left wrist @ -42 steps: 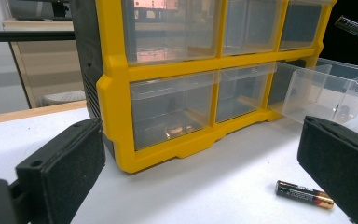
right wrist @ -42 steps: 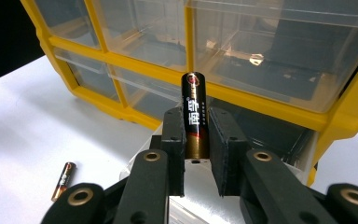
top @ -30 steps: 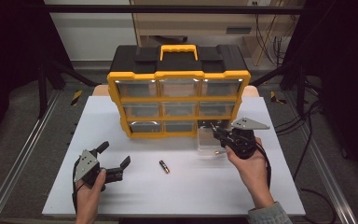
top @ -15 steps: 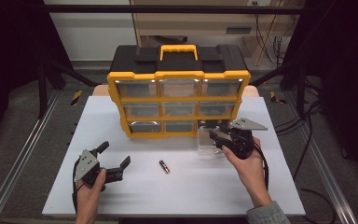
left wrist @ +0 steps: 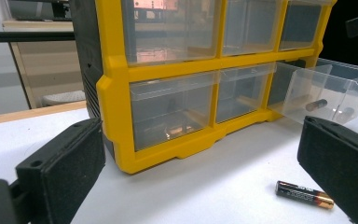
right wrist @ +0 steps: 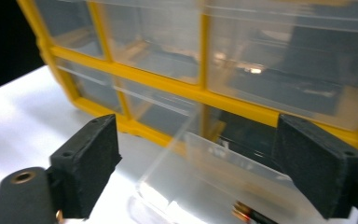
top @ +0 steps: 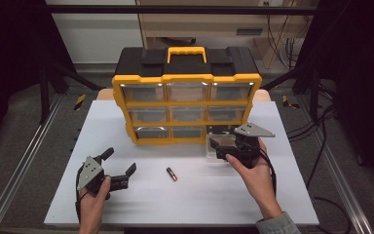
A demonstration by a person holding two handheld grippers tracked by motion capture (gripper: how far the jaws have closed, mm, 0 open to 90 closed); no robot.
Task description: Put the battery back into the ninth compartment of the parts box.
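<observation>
A yellow and black organizer (top: 187, 105) with clear drawers stands at the middle of the white table (top: 282, 195). Its bottom right drawer (top: 216, 139) is pulled out, with batteries (left wrist: 316, 104) lying in it. My right gripper (top: 218, 149) hovers over that drawer; its jaws have just been opening and stand wide, with the drawer's rim (right wrist: 205, 186) below and between them, and the pads (right wrist: 93, 158) touch nothing. A battery (right wrist: 247, 214) lies under it. One loose battery (top: 171, 174) lies on the table. My left gripper (top: 121, 162) rests open to its left, empty.
In the left gripper view, the loose battery (left wrist: 304, 194) lies close to the right jaw, with the organizer's front (left wrist: 168, 74) just beyond. Metal rails (top: 14, 175) run along both sides of the table. Cables (top: 316, 126) trail at the right.
The right gripper's jaws have spread apart over the pulled-out drawer, and the hand has shifted slightly. The left hand and the loose battery have not moved.
</observation>
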